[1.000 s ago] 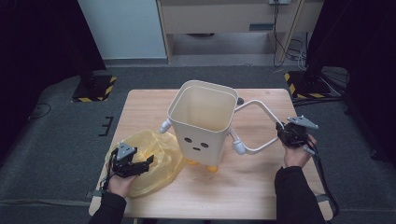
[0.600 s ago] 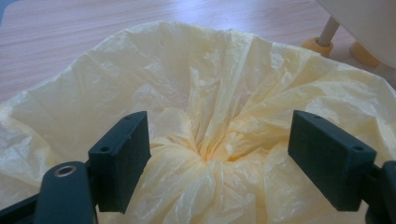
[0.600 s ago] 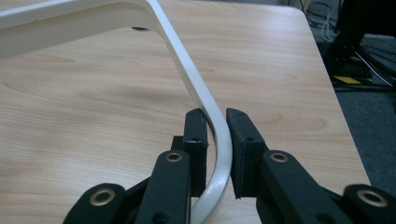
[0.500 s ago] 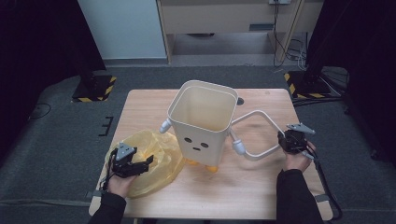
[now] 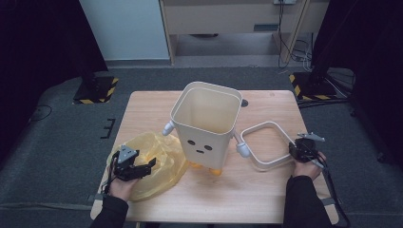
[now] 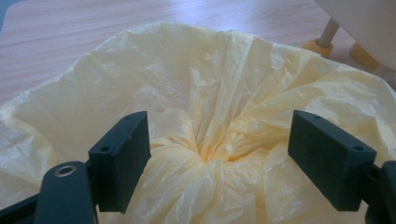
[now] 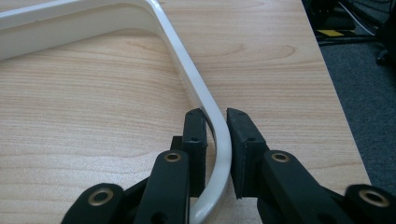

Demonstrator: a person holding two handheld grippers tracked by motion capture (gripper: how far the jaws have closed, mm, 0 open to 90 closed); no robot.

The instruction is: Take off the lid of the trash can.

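Right gripper point(image 7: 215, 140): jaws closed on bin handle point(image 7: 205, 105) near table's right edge | Left gripper point(image 6: 217, 154): spread over yellow bag point(image 6: 205, 116) beside bin point(image 5: 205, 124) | Advice: pinch gathered centre, lift slowly.

Surroundings, off-task
Wooden counter point(image 5: 157, 107) on grey carpet floor point(image 5: 62, 133); yellow-black striped stand bases point(image 5: 96, 90) left and right; cables point(image 5: 285, 33) behind.

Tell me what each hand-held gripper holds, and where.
Right hand-held gripper clamps the bin's white frame at its rounded corner. Left hand-held gripper, open over the yellow bag, holds nothing.
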